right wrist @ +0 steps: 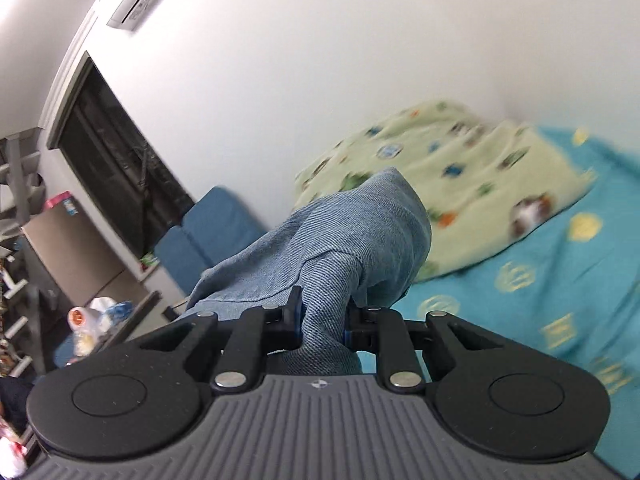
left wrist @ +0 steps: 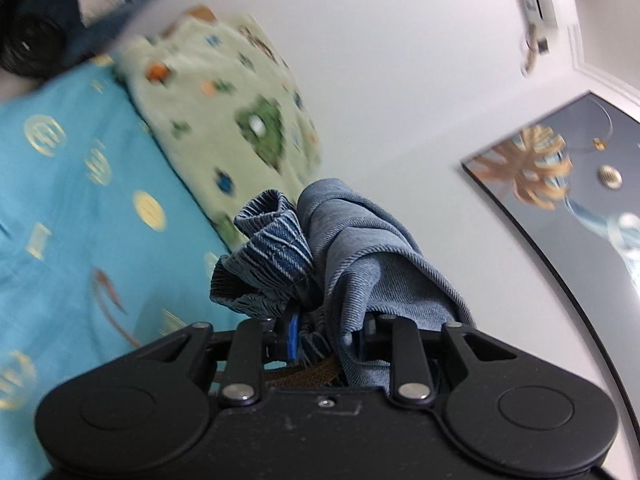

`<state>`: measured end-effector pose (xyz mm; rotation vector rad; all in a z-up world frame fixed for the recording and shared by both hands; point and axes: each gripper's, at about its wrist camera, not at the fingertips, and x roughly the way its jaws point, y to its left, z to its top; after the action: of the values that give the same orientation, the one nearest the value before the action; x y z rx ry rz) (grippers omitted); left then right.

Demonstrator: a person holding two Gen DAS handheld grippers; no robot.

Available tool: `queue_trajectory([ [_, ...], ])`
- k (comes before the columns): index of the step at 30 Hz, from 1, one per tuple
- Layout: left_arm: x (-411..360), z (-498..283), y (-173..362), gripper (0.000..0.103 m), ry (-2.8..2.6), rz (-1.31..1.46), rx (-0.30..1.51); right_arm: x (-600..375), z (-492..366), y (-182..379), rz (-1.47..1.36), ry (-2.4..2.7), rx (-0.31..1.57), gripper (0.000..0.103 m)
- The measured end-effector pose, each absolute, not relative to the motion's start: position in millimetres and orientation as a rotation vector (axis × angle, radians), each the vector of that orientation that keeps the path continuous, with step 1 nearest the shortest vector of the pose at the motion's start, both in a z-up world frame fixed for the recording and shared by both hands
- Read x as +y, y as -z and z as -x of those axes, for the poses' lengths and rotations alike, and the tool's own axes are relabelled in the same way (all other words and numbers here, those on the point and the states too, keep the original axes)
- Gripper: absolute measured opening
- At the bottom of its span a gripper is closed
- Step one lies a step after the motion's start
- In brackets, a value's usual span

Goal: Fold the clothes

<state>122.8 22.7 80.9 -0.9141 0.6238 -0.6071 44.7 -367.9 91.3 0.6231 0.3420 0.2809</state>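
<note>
Left gripper [left wrist: 326,332]: fingers pinching a bunched handful of light-blue denim garment [left wrist: 360,248], striped hem crumpled on top. Right gripper [right wrist: 323,320]: fingers pinching another fold of the same denim. Garment held up in the air, above the turquoise bedsheet with gold medallions [right wrist: 540,312]. Risk as judged: thick bunched layers slipping out of either pinch, or folding crooked. Further back, pale-green patterned blanket [right wrist: 460,184] against the white wall [right wrist: 320,60], limiting room; open sheet nearer.
</note>
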Motion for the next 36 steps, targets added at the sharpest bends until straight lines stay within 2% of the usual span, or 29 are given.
queue_trajectory([
  [9, -110, -136, -39, 0.023, 0.778, 0.849, 0.704, -488, 18, -68, -0.629, -0.122, 0.304, 0.019],
  [17, -197, -147, 31, 0.024, 0.825, 0.777, 0.792, -550, 33, 1, -0.636, -0.001, 0.321, 0.019],
  [23, -215, -159, 91, 0.024, 0.815, 0.723, 0.840, -569, 28, 80, -0.711, 0.041, 0.407, 0.019],
  [28, -217, -160, 115, 0.026, 0.824, 0.694, 0.839, -565, 30, 129, -0.720, 0.064, 0.482, 0.020],
  [36, -219, -157, 110, 0.037, 0.826, 0.645, 0.858, -568, 28, 137, -0.772, 0.114, 0.492, 0.025],
])
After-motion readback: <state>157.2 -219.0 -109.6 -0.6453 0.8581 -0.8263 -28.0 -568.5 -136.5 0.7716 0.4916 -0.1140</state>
